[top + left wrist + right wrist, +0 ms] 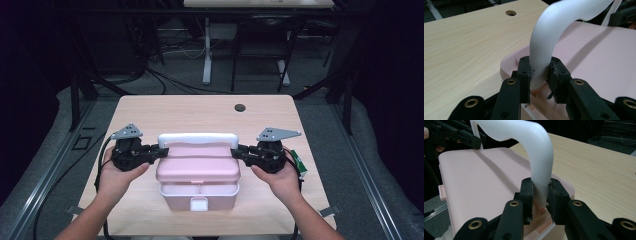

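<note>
A pink box point(198, 176) with a white latch point(198, 203) on its front stands near the table's front edge. Its lid point(198, 165) sits slightly raised, so the inner compartments point(200, 189) show below it. A white carry handle point(198, 139) arches upright over the lid. My left gripper point(161, 153) is shut on the handle's left end point(539, 70), just above the pink lid point(596, 60). My right gripper point(239, 152) is shut on the handle's right end point(541, 187), with the lid point(481, 182) stretching away behind it.
The box stands on a light wooden table point(165, 112) with a round cable hole point(240, 107) at the back. A green item point(299, 161) lies by the right hand. Desk legs and cables fill the floor beyond.
</note>
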Available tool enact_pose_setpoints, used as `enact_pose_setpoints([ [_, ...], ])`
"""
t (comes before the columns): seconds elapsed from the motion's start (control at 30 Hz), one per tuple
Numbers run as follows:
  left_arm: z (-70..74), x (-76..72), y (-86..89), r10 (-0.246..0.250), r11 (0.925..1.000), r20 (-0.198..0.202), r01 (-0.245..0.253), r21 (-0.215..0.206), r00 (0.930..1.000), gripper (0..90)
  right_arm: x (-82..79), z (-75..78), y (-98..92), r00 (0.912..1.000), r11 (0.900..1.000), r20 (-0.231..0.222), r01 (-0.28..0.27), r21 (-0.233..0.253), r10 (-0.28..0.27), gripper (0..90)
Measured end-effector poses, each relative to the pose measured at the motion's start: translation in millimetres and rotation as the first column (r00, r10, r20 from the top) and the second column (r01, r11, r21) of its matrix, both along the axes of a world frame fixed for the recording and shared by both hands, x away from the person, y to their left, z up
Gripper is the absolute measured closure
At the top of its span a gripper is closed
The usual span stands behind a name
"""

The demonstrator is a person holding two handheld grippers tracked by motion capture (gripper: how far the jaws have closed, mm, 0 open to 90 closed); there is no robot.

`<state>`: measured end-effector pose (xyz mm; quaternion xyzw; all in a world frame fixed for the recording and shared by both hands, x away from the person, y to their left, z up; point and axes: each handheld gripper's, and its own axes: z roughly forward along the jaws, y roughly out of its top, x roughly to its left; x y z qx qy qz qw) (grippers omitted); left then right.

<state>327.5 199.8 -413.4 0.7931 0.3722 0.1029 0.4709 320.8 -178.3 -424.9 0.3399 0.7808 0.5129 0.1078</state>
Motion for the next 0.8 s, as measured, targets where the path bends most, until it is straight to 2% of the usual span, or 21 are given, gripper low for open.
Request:
enact_pose_setpoints([
  [0.07,5.6,-2.1,5.3,0.009,0.9997,0.011,-0.009,-0.024,0.9999,70.7,0.5,0.2,0.0,1.0,1.0,-0.009,0.0,-0.003,0.0,74.8],
  [0.3,11.2,-13.9,18.5,0.012,0.9997,0.031,-0.011,-0.024,0.9995,73.0,0.8,0.8,-0.1,0.9999,1.0,-0.012,0.003,0.0,-0.003,74.8],
  [0.5,4.0,-25.4,30.1,0.009,0.9999,0.027,-0.009,-0.006,0.9996,77.8,3.0,2.9,-0.3,0.9996,1.0,-0.026,0.008,0.01,-0.007,74.8],
  [0.7,-2.6,-35.4,33.9,-0.002,0.9997,0.025,0.003,-0.024,0.9997,84.4,6.1,4.8,-1.1,0.9991,1.0,-0.042,0.012,0.023,-0.011,74.7],
  [0.8,-6.4,-39.4,33.4,-0.013,0.9997,0.027,0.013,-0.019,0.9996,86.7,7.6,5.8,-1.2,0.9988,1.0,-0.048,0.015,0.028,-0.013,74.8],
])
